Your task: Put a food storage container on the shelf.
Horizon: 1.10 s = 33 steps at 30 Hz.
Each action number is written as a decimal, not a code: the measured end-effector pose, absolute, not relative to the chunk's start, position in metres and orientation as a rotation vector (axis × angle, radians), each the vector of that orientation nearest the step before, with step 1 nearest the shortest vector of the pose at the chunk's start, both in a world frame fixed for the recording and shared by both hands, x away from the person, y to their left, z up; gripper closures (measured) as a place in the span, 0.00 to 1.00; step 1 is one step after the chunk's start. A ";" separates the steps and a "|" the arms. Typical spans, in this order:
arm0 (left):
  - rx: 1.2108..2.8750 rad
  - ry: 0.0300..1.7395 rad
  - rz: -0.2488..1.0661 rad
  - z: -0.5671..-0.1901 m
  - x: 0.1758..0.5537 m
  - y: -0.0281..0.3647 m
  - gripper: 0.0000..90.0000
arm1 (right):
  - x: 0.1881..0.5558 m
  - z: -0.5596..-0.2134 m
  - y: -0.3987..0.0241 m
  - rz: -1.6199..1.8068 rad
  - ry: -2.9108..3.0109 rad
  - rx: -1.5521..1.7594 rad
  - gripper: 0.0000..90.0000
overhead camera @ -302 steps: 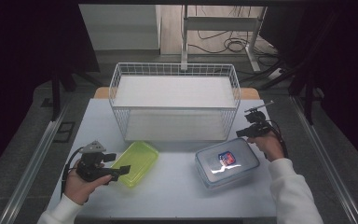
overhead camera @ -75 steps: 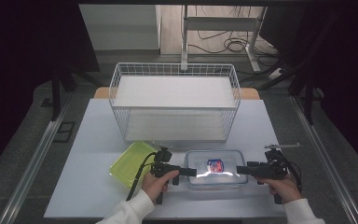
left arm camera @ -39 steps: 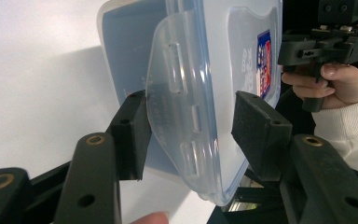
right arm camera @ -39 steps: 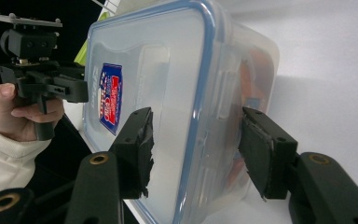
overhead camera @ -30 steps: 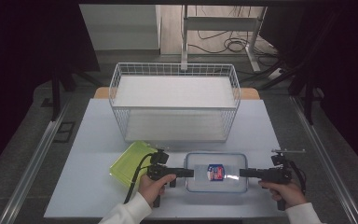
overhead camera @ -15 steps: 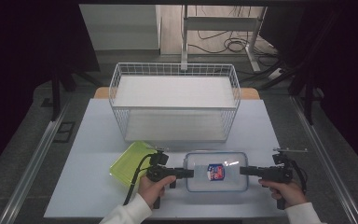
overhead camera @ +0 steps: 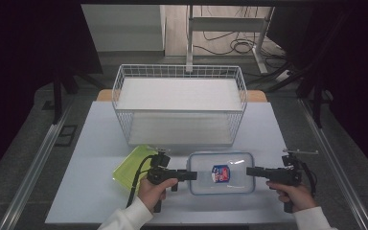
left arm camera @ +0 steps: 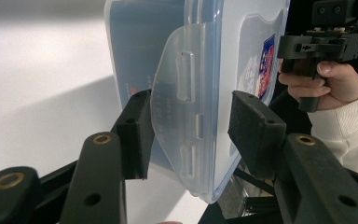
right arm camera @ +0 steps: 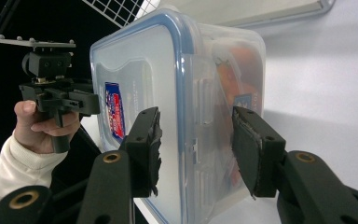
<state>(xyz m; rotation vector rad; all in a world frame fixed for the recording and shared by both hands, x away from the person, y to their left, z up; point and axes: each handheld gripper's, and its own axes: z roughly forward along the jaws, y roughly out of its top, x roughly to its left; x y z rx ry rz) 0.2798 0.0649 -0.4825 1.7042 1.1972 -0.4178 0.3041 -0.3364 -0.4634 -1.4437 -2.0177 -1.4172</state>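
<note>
- The clear lidded box (overhead camera: 220,172) lies flat on the table (overhead camera: 96,143), directly between the two pairs of tongs. Its long axis runs from one pair to the other, so each short end faces one pair.
- The left tongs (overhead camera: 194,175) point level at the box's near short end. They are spread, one jaw on each side of the left latch flap (left arm camera: 186,116), which stands swung out from the lid. One pad lies close against the flap and the other stands apart from it, so nothing is pinched.
- The right tongs (overhead camera: 248,171) mirror this at the opposite end. They are spread across the right latch flap (right arm camera: 200,121), which lies folded down, with a gap at each pad.
- Both hands are equally near. Each forearm comes up from the table's near edge, with the wrist turned inward so the tongs aim at each other along the box's length.
- I judge that the coming move turns on this straddle: each pair need only close where it stands.
- The wire basket (overhead camera: 120,86) stands beyond the tongs, and the green lid (overhead camera: 132,165) lies just outside the left tongs.
</note>
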 end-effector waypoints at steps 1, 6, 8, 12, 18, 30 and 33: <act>1.701 1.193 -0.418 -0.482 0.280 0.066 0.57 | 0.304 -0.463 -0.336 -1.421 -2.017 -1.442 0.59; 1.701 1.193 -0.405 -0.474 0.280 0.071 0.58 | 0.307 -0.460 -0.332 -1.436 -2.014 -1.424 0.59; 1.693 1.193 -0.402 -0.472 0.280 0.072 0.58 | 0.308 -0.457 -0.330 -1.442 -2.014 -1.425 0.59; 1.694 1.193 -0.400 -0.468 0.280 0.074 0.58 | 0.309 -0.452 -0.329 -1.451 -2.026 -1.415 0.59; 1.700 1.185 -0.373 -0.455 0.280 0.078 0.58 | 0.311 -0.444 -0.325 -1.467 -2.033 -1.396 0.59; 1.672 1.174 -0.329 -0.431 0.284 0.092 0.58 | 0.320 -0.419 -0.311 -1.508 -2.052 -1.358 0.59; 1.671 1.172 -0.320 -0.424 0.284 0.097 0.58 | 0.323 -0.414 -0.307 -1.514 -2.054 -1.343 0.59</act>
